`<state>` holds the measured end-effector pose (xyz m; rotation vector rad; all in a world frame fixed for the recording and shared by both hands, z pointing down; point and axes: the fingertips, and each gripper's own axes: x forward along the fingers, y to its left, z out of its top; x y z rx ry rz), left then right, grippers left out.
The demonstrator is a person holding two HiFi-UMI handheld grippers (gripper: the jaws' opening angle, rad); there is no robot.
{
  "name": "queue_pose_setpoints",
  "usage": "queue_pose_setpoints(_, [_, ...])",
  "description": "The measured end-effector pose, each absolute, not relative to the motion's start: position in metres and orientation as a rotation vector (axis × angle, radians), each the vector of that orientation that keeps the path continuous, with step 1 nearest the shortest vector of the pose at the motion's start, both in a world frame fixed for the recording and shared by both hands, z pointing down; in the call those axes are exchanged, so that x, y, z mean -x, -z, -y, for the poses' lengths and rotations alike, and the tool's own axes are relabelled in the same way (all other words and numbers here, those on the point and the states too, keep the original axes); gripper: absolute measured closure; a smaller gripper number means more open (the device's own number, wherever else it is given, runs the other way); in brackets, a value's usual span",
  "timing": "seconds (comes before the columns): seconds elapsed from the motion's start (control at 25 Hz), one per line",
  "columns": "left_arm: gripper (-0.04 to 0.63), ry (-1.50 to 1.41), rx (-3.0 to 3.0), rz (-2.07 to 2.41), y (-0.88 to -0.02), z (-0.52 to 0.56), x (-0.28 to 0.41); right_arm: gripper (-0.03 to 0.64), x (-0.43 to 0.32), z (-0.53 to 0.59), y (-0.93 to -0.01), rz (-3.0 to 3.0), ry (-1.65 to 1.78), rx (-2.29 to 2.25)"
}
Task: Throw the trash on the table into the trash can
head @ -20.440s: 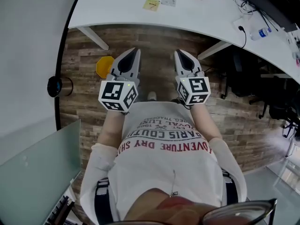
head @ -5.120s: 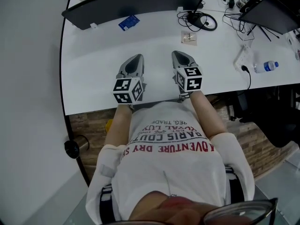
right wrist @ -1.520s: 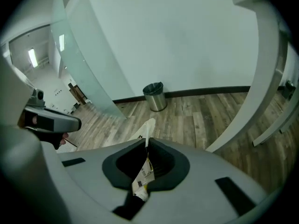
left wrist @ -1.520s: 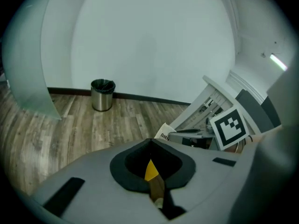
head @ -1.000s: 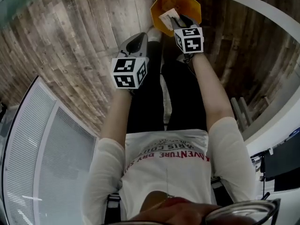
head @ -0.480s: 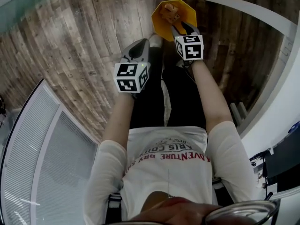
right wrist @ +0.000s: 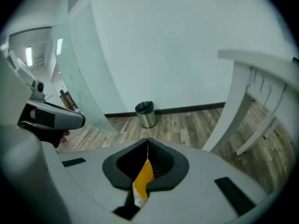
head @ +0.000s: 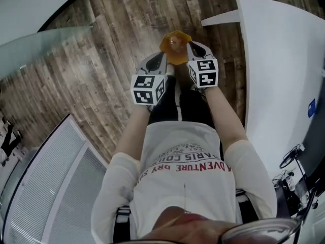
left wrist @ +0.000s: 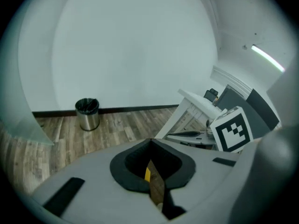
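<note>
The right hand-held gripper (head: 196, 47) has just closed, with nothing between its jaws. The left hand-held gripper (head: 156, 60) is also closed and empty. Both hang above the orange trash can (head: 175, 49) on the wooden floor (head: 101, 75); its contents are too small to make out. The sensible next move is to swing over to the white surface (head: 284, 60), opening only when near the next piece.

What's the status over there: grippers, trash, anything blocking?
Left gripper shut, empty. Right gripper just closed, nothing between jaws. Orange trash can on the floor below both; contents unclear. Nothing in the way.
</note>
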<state>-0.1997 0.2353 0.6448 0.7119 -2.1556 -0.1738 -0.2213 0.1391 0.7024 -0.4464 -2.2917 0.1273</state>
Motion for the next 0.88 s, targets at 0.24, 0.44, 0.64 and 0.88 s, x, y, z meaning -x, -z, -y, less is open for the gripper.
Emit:
queue_pose_setpoints(0.24, [0.572,0.057,-1.023,2.174,-0.526,-0.157,0.211,0.591,0.212,-0.070,-0.560,2.484,-0.227,0.214])
queue_pose_setpoints(0.44, [0.572,-0.034,-1.287,2.127,-0.457,-0.073,0.178,0.591,0.162,0.004,-0.478,2.571,-0.276,0.007])
queue_pose_setpoints(0.64, [0.572,-0.152,-1.653,1.994,-0.414,0.053,0.125,0.591,0.083,0.123,-0.426,2.641,-0.293,-0.377])
queue_pose_setpoints(0.88, [0.572,-0.151,-1.987,1.842,-0.371,0.164,0.018,0.591,-0.054,0.229,-0.391,2.644,-0.313,-0.811])
